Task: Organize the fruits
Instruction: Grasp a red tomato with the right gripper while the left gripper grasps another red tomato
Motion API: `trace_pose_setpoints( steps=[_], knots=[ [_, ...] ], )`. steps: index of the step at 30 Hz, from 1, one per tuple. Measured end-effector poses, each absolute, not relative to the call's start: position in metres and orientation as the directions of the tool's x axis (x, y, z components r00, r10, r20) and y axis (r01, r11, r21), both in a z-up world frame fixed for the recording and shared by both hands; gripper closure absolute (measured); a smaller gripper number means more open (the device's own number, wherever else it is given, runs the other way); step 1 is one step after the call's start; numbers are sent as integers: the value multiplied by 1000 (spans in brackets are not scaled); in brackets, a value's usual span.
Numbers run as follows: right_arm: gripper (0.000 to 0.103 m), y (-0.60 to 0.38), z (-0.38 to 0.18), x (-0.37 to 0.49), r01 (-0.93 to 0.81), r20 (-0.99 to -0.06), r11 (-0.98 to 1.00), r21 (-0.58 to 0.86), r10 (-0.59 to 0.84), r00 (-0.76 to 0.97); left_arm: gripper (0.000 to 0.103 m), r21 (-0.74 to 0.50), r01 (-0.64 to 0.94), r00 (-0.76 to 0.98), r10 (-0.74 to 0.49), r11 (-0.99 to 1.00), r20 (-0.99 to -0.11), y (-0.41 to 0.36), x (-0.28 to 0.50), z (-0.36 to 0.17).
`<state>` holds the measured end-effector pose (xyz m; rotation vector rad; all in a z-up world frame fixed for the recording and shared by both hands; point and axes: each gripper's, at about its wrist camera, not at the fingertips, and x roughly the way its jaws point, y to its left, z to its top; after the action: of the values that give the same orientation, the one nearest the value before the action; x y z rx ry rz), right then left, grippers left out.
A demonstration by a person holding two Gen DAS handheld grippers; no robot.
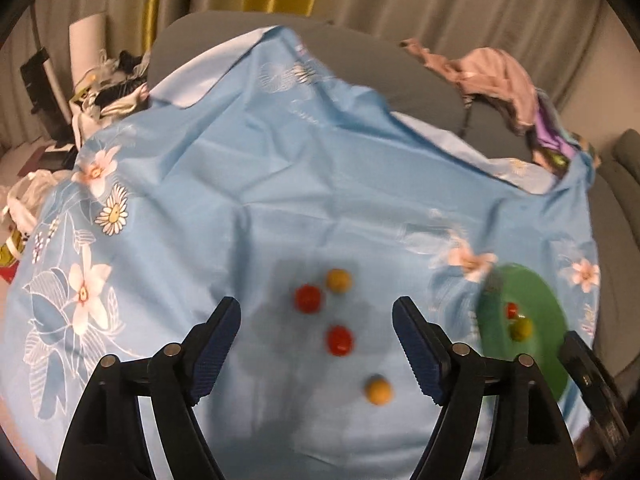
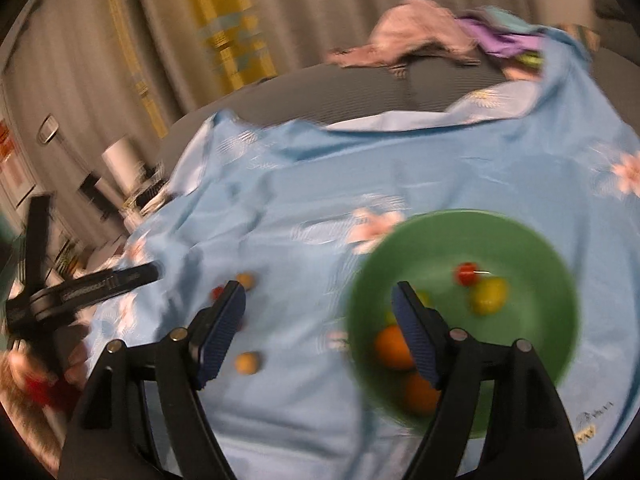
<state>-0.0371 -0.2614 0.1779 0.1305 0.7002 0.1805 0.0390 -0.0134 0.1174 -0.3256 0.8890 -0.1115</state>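
Note:
Several small fruits lie on the blue flowered cloth (image 1: 280, 168): two red ones (image 1: 308, 298) (image 1: 340, 340) and two yellow ones (image 1: 339, 280) (image 1: 378, 390). My left gripper (image 1: 316, 316) is open and empty above them. A green bowl (image 1: 536, 320) at the right holds a red and a yellow-green fruit. In the right wrist view the bowl (image 2: 520, 248) also holds two orange fruits (image 2: 390, 346). My right gripper (image 2: 318, 304) is open and empty, over the bowl's left rim. The view is blurred.
The cloth covers a grey round table (image 1: 360, 52). Pink and purple clothes (image 1: 496, 76) are heaped at its far right. Clutter and a white roll (image 1: 86, 52) stand at the far left. The left gripper's body (image 2: 80, 284) shows in the right wrist view.

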Motion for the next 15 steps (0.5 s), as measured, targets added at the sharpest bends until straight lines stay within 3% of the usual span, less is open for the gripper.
trace_pose_setpoints(
  steps=[4,6,8,15],
  knots=[
    [28,-219,159,-28,-228,-669,964,137,260,696,26,-355,-62,585,-255,933,-770,-2,61,90],
    [34,-199,145,-19,-272,-705,955,116,272,655,34,-384,-58,553,-291,921,-781,-2,72,77],
    [48,-181,128,-5,-314,-748,944,102,281,601,41,-410,-62,508,-325,910,-798,-4,82,63],
    [68,-140,78,42,-377,-847,918,123,295,443,59,-421,-67,431,-354,904,-830,-9,107,40]
  ],
)
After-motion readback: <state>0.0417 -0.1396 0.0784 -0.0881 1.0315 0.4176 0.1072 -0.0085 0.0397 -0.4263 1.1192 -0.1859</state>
